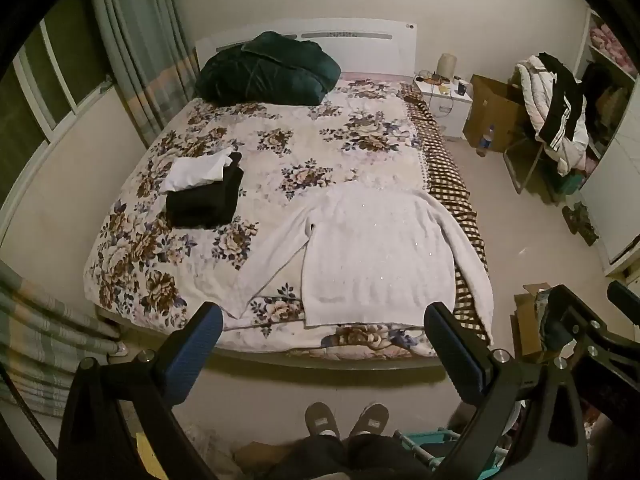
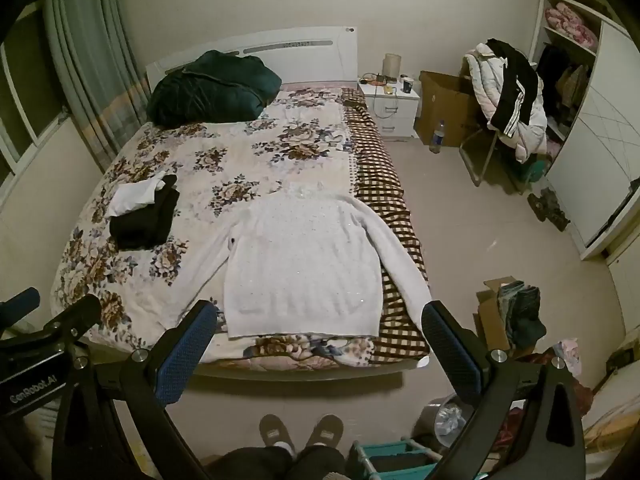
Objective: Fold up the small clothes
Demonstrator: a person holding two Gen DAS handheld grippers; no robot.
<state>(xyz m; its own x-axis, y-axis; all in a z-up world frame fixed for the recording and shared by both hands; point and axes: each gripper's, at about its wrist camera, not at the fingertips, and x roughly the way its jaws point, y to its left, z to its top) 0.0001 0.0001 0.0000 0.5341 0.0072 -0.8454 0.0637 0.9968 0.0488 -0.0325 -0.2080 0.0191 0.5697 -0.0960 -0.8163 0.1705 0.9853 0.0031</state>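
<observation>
A white knit sweater (image 1: 376, 256) lies flat and spread on the near right part of the floral bed (image 1: 280, 148), sleeves angled outward, hem toward me. It also shows in the right wrist view (image 2: 304, 264). A folded black garment (image 1: 204, 200) with a folded white one (image 1: 196, 172) on top lies at the bed's left. My left gripper (image 1: 324, 320) is open and empty, held back from the bed's foot edge. My right gripper (image 2: 320, 320) is open and empty, also short of the sweater's hem.
A dark green quilt (image 1: 268, 68) sits at the headboard. A white nightstand (image 2: 390, 110), cardboard boxes (image 2: 448, 108), a bottle (image 2: 437, 137) and a chair piled with coats (image 2: 508, 96) stand right of the bed. A box of clothes (image 2: 512, 312) is near right. My slippered feet (image 2: 300, 432) are below.
</observation>
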